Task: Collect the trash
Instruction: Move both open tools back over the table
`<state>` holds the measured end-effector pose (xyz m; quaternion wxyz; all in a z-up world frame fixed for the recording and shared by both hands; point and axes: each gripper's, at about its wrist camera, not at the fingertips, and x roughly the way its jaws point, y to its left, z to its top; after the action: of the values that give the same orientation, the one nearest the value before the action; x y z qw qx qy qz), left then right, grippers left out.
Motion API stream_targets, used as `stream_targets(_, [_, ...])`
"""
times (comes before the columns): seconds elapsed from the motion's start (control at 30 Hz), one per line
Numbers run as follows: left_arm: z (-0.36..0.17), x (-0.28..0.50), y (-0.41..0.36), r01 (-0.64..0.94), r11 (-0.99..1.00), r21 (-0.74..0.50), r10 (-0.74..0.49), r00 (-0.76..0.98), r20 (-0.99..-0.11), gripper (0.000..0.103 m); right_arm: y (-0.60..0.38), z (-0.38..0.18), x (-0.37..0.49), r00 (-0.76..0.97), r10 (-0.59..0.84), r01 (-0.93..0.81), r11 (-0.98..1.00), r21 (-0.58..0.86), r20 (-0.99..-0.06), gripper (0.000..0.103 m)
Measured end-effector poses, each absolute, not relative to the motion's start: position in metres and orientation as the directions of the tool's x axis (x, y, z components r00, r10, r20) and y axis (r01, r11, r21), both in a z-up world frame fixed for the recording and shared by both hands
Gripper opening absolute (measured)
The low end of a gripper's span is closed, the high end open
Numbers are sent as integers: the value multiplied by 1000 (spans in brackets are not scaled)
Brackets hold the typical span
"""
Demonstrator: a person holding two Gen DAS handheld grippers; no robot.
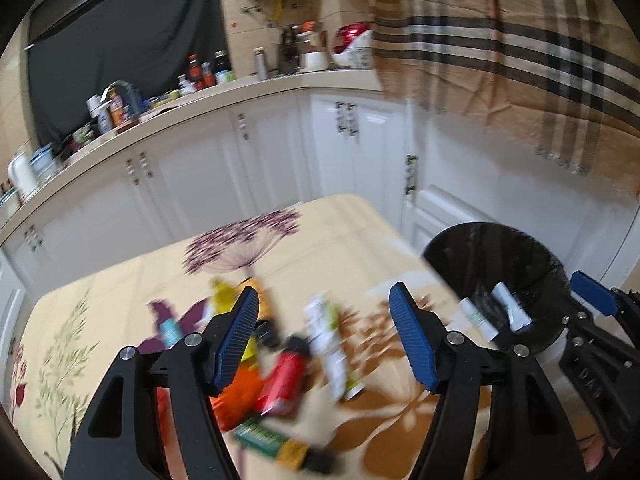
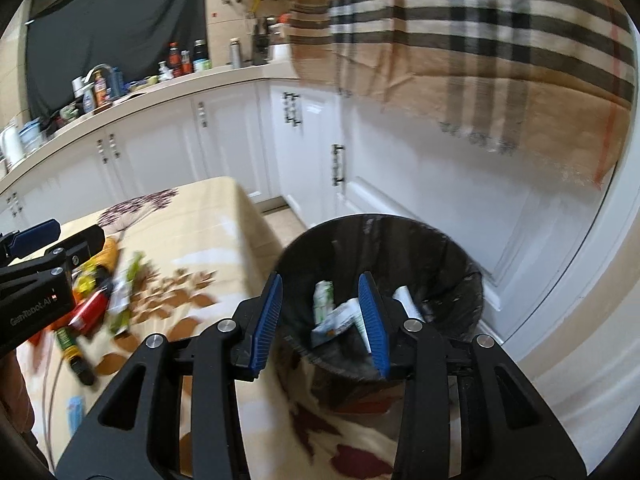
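Note:
My left gripper (image 1: 324, 340) is open and empty, held above a blurred heap of trash on the flowered table (image 1: 328, 232): a red packet (image 1: 282, 380), a white-green wrapper (image 1: 330, 344), an orange packet (image 1: 240, 396), a green box (image 1: 260, 436). My right gripper (image 2: 322, 320) is open and empty over the black-lined bin (image 2: 384, 232), which holds several white and green wrappers (image 2: 332, 316). The bin (image 1: 496, 252) and the right gripper's blue finger (image 1: 592, 296) show at the right of the left wrist view. The heap (image 2: 96, 304) also shows in the right wrist view.
White kitchen cabinets (image 1: 280, 160) run behind the table, with a cluttered counter (image 1: 200, 92) of bottles and a tap. A beige plaid cloth (image 1: 520, 40) hangs at the upper right. The bin stands beside the table's right edge.

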<state>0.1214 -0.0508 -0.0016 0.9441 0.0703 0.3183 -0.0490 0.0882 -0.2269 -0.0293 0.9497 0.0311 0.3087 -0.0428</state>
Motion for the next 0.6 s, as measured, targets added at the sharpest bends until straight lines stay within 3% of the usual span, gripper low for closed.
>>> stream_targets(0.6, [-24, 44, 69, -89, 992, 85, 122, 763, -634, 66, -116, -39, 31, 772, 124, -159, 987, 0, -624, 39])
